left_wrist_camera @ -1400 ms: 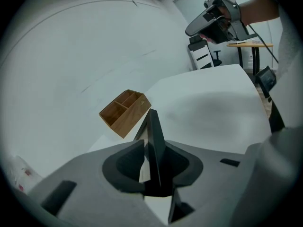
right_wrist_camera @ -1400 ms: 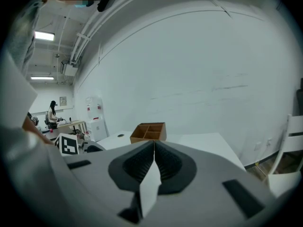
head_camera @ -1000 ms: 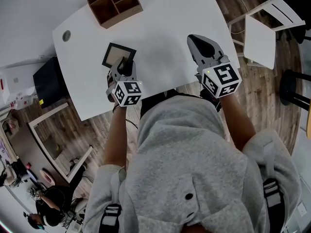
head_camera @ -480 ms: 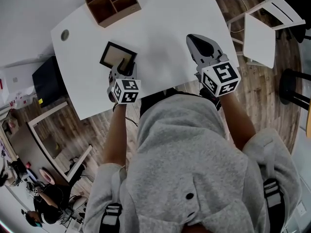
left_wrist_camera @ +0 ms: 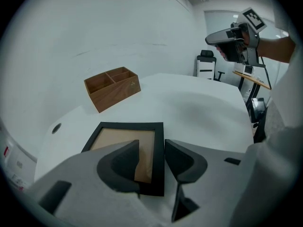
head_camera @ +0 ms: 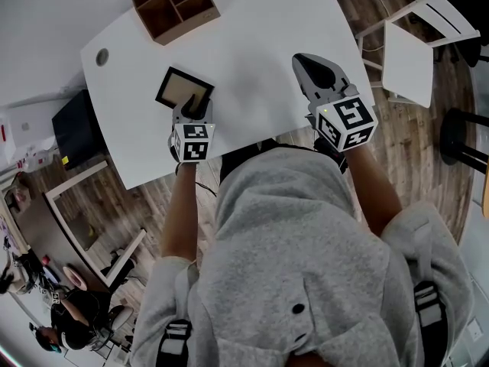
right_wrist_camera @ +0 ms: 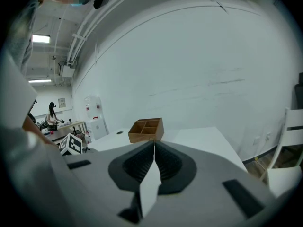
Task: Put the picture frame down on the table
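My left gripper (left_wrist_camera: pixel 151 146) has its jaws a narrow gap apart, and the right-hand rail of the picture frame (left_wrist_camera: pixel 120 137) shows through that gap. The frame lies flat on the white table (head_camera: pixel 260 44), near its left front edge. I judge it set down, so the careful move now is to widen the jaws a little and lift straight back, without dragging the rail or nudging the frame toward the edge. My right gripper (right_wrist_camera: pixel 154 148) hovers over the table's right side, jaws pressed together on nothing. At the far side stands a wooden box (head_camera: pixel 176 6), well apart from the frame; its three compartments all look empty
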A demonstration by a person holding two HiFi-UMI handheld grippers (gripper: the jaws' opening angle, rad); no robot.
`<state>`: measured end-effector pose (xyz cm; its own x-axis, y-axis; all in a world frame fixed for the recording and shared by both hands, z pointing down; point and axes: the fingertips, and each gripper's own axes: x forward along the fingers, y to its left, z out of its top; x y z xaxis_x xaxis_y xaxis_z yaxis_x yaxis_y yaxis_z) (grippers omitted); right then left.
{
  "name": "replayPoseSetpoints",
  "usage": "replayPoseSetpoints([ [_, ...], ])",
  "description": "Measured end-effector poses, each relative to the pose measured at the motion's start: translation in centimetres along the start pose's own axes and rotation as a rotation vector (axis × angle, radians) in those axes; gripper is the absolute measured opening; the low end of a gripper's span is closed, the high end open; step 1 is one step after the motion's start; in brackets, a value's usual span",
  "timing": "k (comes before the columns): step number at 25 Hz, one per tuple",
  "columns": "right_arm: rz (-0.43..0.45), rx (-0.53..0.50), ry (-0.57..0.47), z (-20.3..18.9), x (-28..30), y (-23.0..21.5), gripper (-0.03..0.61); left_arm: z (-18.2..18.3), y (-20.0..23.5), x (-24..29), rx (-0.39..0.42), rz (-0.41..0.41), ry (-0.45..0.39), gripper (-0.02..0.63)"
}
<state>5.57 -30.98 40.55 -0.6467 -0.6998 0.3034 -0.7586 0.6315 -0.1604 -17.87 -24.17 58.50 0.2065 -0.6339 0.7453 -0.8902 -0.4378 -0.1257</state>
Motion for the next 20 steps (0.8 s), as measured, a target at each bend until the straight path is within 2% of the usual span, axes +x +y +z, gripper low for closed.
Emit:
replayPoseSetpoints([
  [10,0.001,-0.017,-0.022,0.6,-1.1,0.1,0.028,1.4,-0.6,-1.6,-0.087,0.012,-0.057,0.138],
  [12,0.002,-0.021,-0.025,0.7,-1.4,0.0,0.028,1.9,-0.9,-2.2,-0.097,0.019,-0.072,0.121],
  [14,0.006,-0.027,-0.029,0.8,-1.6,0.1,0.028,2.4,-0.8,-3.1,-0.114,0.034,-0.099,0.076],
  [20,0.027,-0.044,-0.041,0.8,-2.5,0.8,0.028,5.4,-1.3,-7.5,-0.271,0.06,-0.248,0.021],
])
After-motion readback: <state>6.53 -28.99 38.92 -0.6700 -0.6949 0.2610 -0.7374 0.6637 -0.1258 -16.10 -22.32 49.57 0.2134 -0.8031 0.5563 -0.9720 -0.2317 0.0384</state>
